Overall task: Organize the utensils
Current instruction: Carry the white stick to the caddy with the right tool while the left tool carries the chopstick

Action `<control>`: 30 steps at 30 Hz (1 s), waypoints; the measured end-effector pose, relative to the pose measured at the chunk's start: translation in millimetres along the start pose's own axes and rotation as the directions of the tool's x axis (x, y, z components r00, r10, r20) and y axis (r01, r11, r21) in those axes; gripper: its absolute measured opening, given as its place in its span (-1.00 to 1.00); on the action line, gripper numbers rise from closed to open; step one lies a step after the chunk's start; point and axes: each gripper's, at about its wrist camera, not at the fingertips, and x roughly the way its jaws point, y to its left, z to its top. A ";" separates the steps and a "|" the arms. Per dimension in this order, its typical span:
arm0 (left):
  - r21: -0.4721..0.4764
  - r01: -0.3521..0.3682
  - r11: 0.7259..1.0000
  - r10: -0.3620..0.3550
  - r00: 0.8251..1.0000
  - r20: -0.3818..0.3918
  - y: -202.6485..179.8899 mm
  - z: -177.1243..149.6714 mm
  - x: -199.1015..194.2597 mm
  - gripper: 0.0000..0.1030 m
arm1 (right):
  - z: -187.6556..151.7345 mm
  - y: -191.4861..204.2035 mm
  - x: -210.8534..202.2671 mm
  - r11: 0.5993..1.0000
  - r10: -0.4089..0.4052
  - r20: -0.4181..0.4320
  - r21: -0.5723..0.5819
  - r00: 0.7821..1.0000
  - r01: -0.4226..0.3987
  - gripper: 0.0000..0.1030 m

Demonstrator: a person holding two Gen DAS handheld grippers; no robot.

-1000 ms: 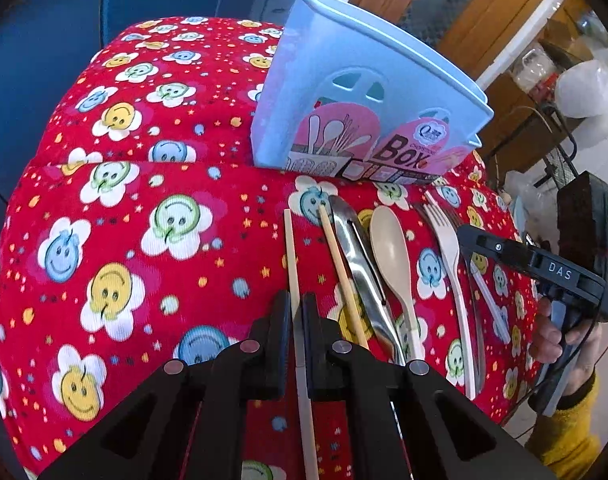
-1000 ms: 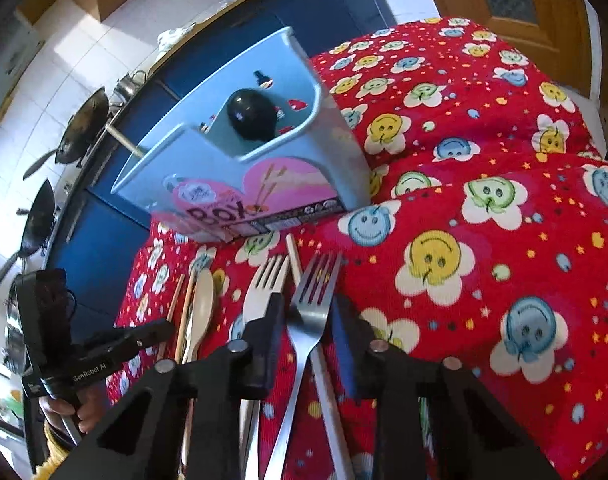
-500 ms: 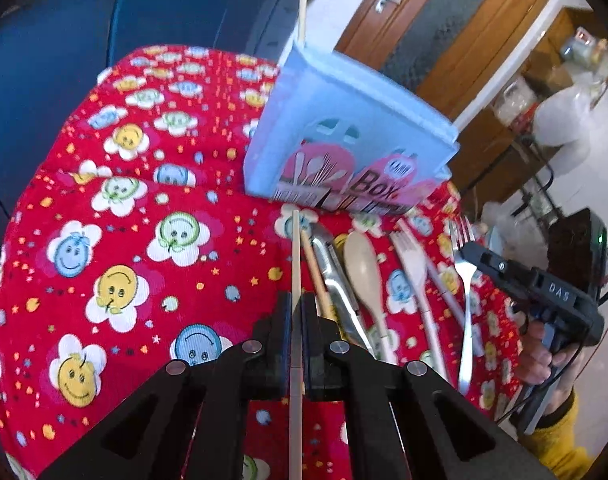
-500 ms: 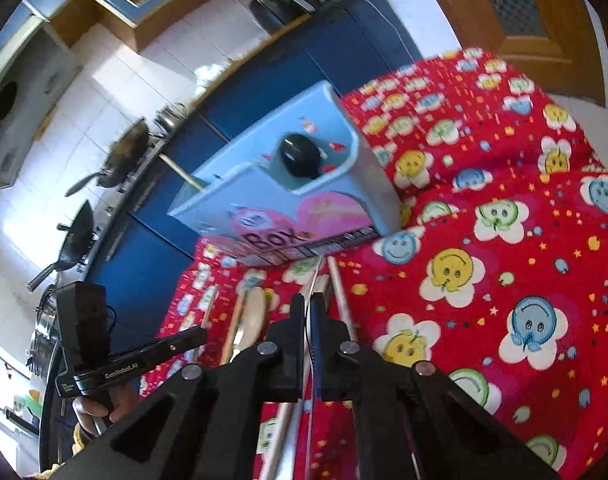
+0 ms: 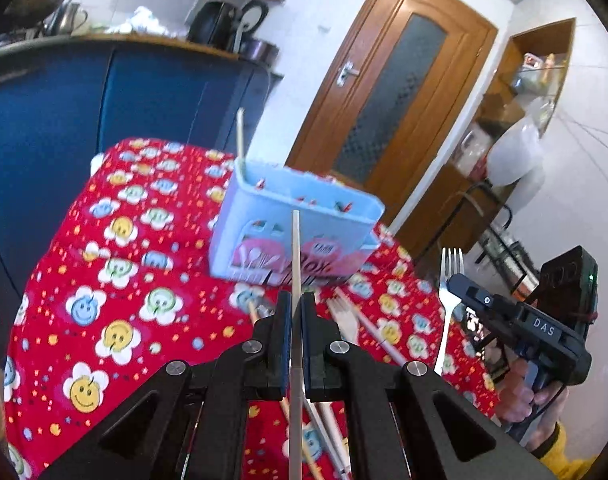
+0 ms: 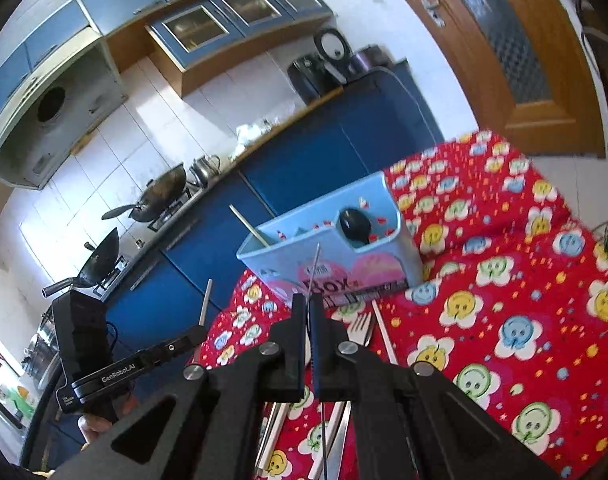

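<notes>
Gripping one chopstick (image 5: pixel 295 264) in left fingers (image 5: pixel 296 312), one fork (image 6: pixel 314 276) (edge-on) in right fingers (image 6: pixel 306 312), one blue box (image 5: pixel 292 236) ahead

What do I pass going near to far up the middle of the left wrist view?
Left gripper, jaws shut on a chopstick → light blue utensil box on the red smiley cloth → another chopstick standing in the box's far left corner → wooden door.

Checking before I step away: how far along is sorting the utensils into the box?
Done: one chopstick and a black-headed utensil stand in the light-blue plastic box. In hand: left gripper holds a chopstick, right gripper a metal fork. Left: pale fork and others on the cloth.
</notes>
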 end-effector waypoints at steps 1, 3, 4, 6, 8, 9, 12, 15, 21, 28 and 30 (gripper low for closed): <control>0.006 0.002 1.000 -0.002 1.000 0.017 -2.9 2.2 -2.2 -0.92 | 1.6 3.9 -3.9 1.000 -0.006 0.019 -0.016 1.000 0.006 -0.94; 0.010 0.002 1.000 -0.002 0.999 0.047 -7.1 6.3 -4.1 -0.92 | 5.2 9.9 -10.4 0.999 -0.014 0.051 -0.042 0.999 0.016 -0.94; 0.010 0.003 1.000 -0.004 0.998 0.057 -8.6 8.3 -4.3 -0.92 | 7.2 12.5 -12.6 0.998 -0.015 0.064 -0.052 0.998 0.019 -0.94; 0.002 0.012 1.000 -0.012 0.997 0.074 -10.0 15.1 -2.8 -0.92 | 11.3 16.7 -16.1 0.997 -0.020 0.085 -0.071 0.996 0.026 -0.94; -0.003 0.015 1.000 -0.015 0.996 0.090 -11.8 22.0 -1.4 -0.92 | 16.2 20.7 -18.1 0.995 -0.025 0.106 -0.092 0.994 0.035 -0.94; -0.004 0.015 1.000 -0.015 0.995 0.097 -12.7 24.8 -1.2 -0.92 | 18.0 22.3 -18.9 0.994 -0.026 0.113 -0.101 0.993 0.038 -0.94; -0.008 0.013 1.000 -0.012 0.992 0.123 -14.8 36.9 2.6 -0.92 | 25.9 26.1 -19.7 0.991 -0.029 0.132 -0.122 0.991 0.045 -0.94; -0.011 0.008 1.000 -0.006 0.989 0.151 -16.6 50.1 6.3 -0.92 | 35.1 28.4 -18.7 0.990 -0.024 0.150 -0.136 0.988 0.045 -0.94; 0.009 -0.019 1.000 0.016 0.971 0.238 -26.3 78.7 11.0 -0.92 | 55.6 33.8 -16.0 0.983 -0.026 0.196 -0.171 0.980 0.061 -0.94; 0.042 -0.074 0.996 0.055 0.935 0.350 -39.4 106.2 20.6 -0.92 | 77.4 35.1 -5.4 0.978 -0.033 0.228 -0.194 0.973 0.079 -0.94; 0.047 -0.095 0.994 0.071 0.923 0.378 -42.1 112.0 24.6 -0.92 | 82.1 34.5 -1.6 0.976 -0.035 0.235 -0.200 0.971 0.084 -0.94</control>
